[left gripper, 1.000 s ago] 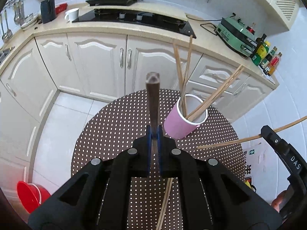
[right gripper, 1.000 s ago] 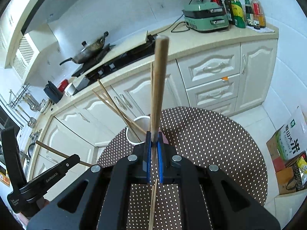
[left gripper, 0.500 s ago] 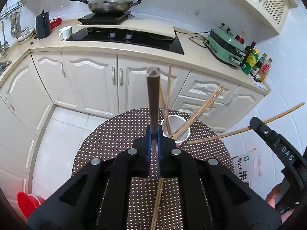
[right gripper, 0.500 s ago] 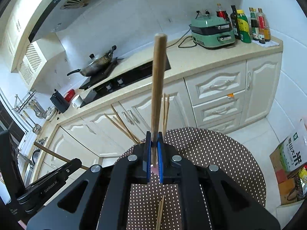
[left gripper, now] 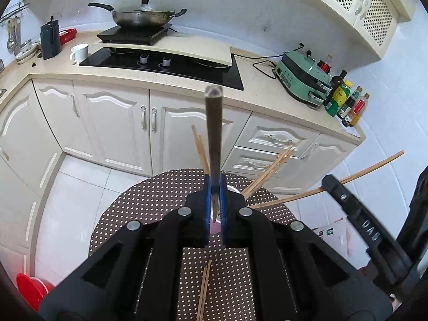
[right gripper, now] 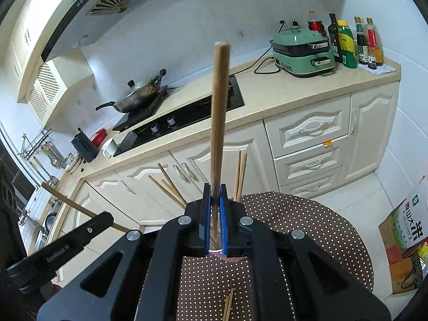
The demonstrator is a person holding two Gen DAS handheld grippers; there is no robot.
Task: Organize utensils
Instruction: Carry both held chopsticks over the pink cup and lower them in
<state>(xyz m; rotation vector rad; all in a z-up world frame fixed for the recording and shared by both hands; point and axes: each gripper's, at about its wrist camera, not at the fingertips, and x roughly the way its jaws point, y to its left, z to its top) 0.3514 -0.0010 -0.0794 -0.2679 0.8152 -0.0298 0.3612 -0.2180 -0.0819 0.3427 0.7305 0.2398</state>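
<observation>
My left gripper (left gripper: 214,187) is shut on a dark wooden chopstick (left gripper: 214,133) that points up and away. My right gripper (right gripper: 214,195) is shut on a light wooden chopstick (right gripper: 219,112), also pointing up. Both hang above a pink cup (left gripper: 215,227) on the round dotted table (left gripper: 149,203); the cup is mostly hidden behind the fingers and also shows in the right wrist view (right gripper: 230,256). Several chopsticks (left gripper: 267,176) lean out of it. Loose chopsticks (left gripper: 204,289) lie on the table below. The right gripper (left gripper: 369,230) shows at the right of the left wrist view.
Beyond the table stand cream kitchen cabinets (left gripper: 107,123) with a hob (left gripper: 160,61), a wok (left gripper: 144,17) and a green cooker (left gripper: 302,80). A red basin (left gripper: 29,289) sits on the floor at left. A cardboard box (right gripper: 406,235) stands on the floor at right.
Both grippers have risen and tilted up with their chopsticks. The pink cup has slid from beside the fingers to behind them, and the table looks farther off.
</observation>
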